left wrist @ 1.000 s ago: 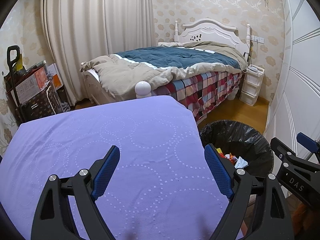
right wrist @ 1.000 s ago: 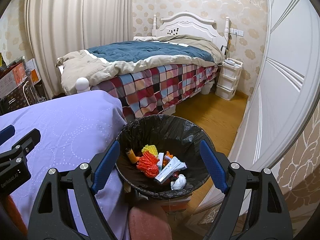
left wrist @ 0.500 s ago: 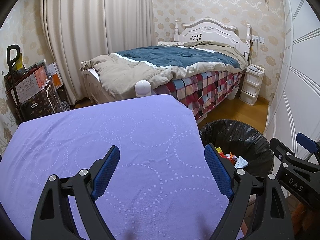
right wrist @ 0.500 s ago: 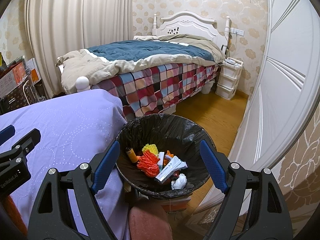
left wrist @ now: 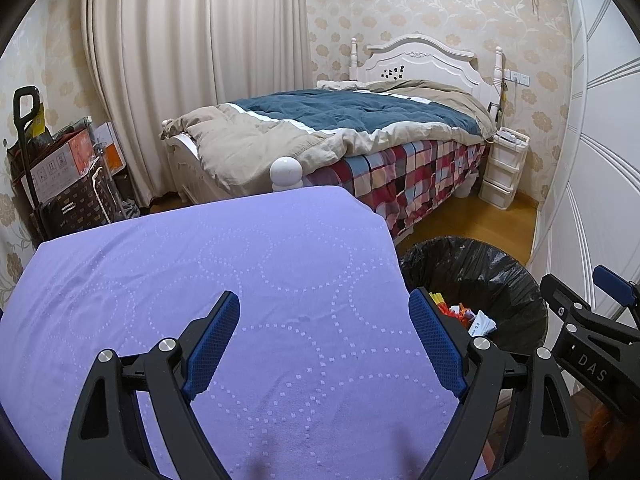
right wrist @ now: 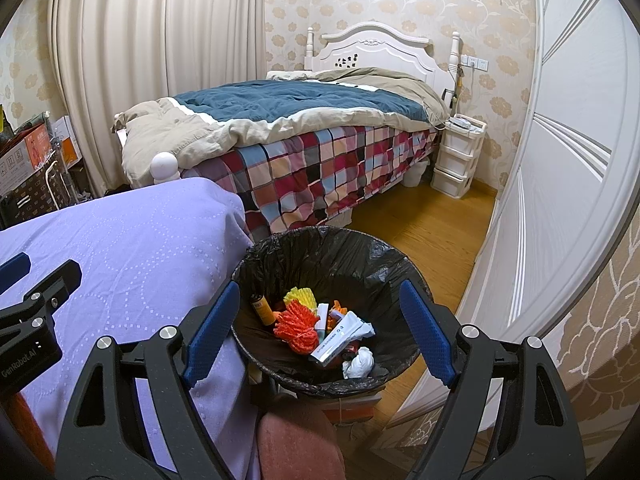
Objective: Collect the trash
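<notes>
The left gripper (left wrist: 324, 344) hangs over the lilac cloth-covered table (left wrist: 200, 280) with its blue-padded fingers (left wrist: 214, 344) spread wide, grasping nothing. Just right of the table's edge stands the round bin lined with a black plastic bag (right wrist: 340, 256). Inside it lies the trash: an orange mesh net (right wrist: 296, 326), a yellow lighter (right wrist: 262, 308), a white wrapper (right wrist: 340, 336) and a crumpled white tissue (right wrist: 358, 362). The right gripper (right wrist: 320, 332) hovers above the bin, fingers likewise released and empty.
</notes>
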### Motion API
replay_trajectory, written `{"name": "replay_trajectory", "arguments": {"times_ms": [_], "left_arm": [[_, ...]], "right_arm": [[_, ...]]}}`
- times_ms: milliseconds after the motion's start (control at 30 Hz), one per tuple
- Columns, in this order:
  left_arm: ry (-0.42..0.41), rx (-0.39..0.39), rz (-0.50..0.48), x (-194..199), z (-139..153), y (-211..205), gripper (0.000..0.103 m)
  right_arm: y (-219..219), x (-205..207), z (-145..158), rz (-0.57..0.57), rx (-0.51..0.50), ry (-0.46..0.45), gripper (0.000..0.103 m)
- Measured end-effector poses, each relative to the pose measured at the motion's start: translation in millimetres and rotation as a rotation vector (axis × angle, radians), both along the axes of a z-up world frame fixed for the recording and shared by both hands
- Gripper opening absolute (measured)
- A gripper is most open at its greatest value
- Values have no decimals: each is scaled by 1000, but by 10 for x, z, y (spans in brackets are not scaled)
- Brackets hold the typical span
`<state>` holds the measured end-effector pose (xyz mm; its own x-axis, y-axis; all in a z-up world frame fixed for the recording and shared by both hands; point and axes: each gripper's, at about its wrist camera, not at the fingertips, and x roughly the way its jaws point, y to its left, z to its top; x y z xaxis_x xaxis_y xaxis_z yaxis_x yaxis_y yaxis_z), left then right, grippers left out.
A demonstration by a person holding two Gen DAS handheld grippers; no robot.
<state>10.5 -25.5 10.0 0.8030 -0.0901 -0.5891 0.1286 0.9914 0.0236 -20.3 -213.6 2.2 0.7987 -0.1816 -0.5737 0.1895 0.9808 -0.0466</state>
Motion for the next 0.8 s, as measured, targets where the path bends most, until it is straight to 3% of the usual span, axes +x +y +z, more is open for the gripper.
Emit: {"name": "replay_trajectory", "arguments": {"times_ms": [800], "left_arm": [[2, 7, 5, -37, -102, -41, 84]], "right_arm": [[-3, 5, 6, 0, 1, 2, 80]]}}
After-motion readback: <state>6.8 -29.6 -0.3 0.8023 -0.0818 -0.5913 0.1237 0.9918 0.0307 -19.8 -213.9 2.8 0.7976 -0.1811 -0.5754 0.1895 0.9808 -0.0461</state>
